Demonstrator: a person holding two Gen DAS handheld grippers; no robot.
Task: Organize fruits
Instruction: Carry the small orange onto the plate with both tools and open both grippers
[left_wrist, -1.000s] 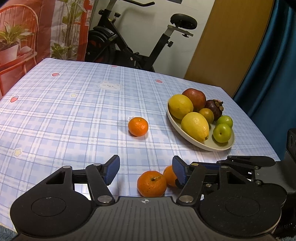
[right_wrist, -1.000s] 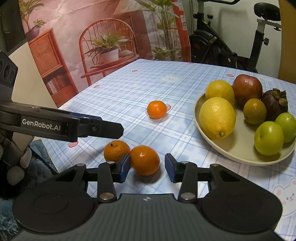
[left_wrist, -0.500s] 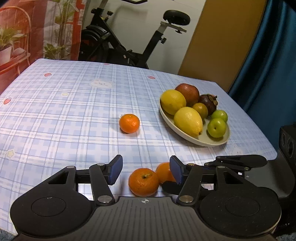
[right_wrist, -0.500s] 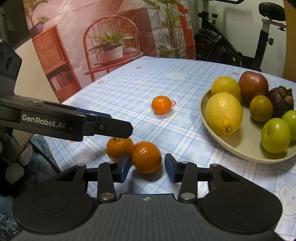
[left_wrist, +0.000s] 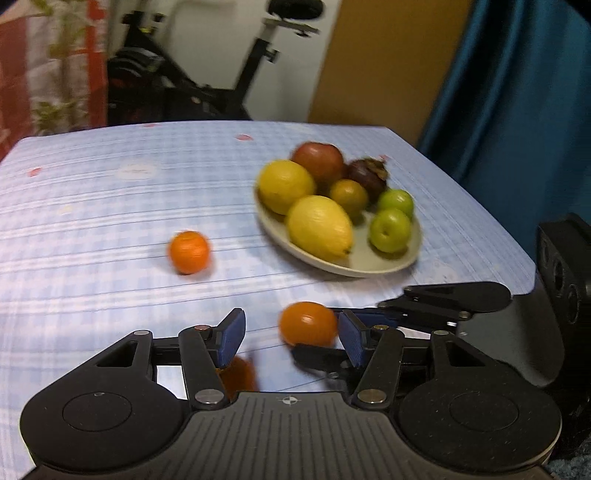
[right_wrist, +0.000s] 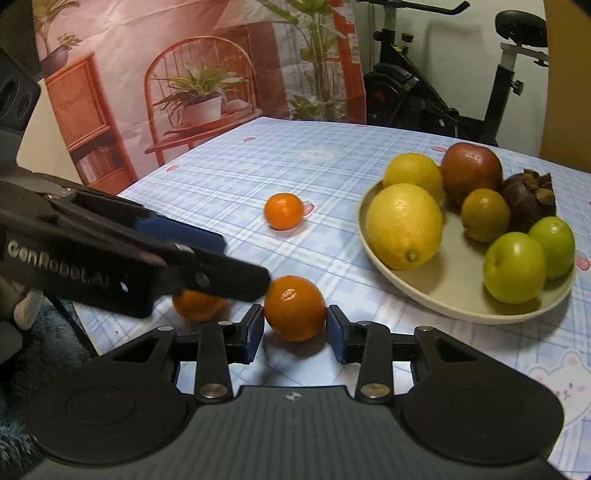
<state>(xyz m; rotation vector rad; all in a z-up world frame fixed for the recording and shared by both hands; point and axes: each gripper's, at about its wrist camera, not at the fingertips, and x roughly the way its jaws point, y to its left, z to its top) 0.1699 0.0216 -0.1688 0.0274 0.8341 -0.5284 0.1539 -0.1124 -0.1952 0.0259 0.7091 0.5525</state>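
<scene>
An orange (right_wrist: 294, 309) is being gripped between the blue pads of the right gripper (right_wrist: 294, 334), just above the tablecloth (right_wrist: 236, 173). The left gripper (left_wrist: 291, 338) is being held unclenched, nothing pressed by its pads; its jaws have just been closing. A second orange (right_wrist: 199, 304) is being partly hidden beneath it. A third (right_wrist: 283, 211) is lying beyond, left of the plate (right_wrist: 461, 295).

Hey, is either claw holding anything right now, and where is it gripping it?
The right claw is shut on a mandarin, its pads pressing the fruit's two opposite sides. The left claw is open and holds nothing; another mandarin lies just below its left finger.
</scene>
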